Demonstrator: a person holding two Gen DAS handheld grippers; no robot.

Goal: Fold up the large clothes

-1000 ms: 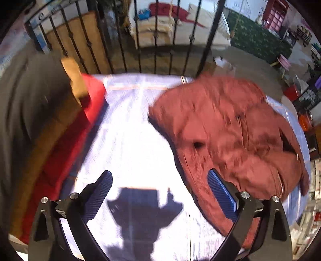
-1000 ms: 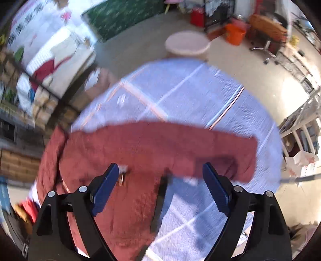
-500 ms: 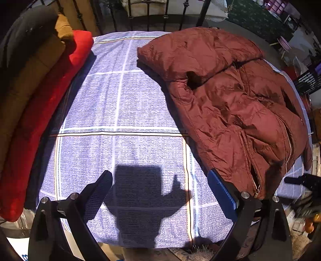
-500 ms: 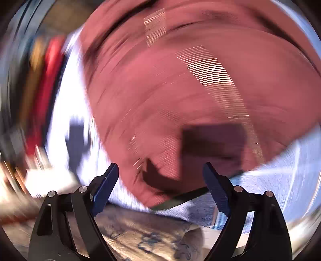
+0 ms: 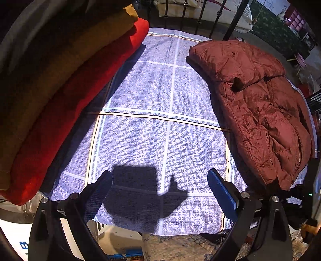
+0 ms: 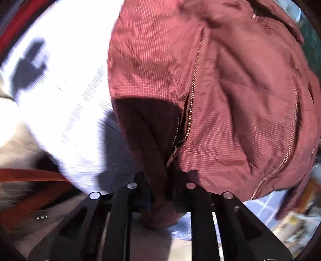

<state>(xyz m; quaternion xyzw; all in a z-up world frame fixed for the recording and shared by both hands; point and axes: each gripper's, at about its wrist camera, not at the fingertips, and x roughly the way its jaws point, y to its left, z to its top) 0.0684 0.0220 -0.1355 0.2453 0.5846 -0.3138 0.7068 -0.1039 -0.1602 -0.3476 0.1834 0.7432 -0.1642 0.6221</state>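
Far left: stacked folded garments, red one lowest. Left gripper above bare checked cloth, jaws spread, holding nothing. Right: maroon puffer jacket heaped on cloth. Right gripper pinching hem beside zipper. Best: grip second hem corner with left, lift evenly, spread flat.

Blue checked sheet; red blanket under mustard 1 at L; iron railing behind
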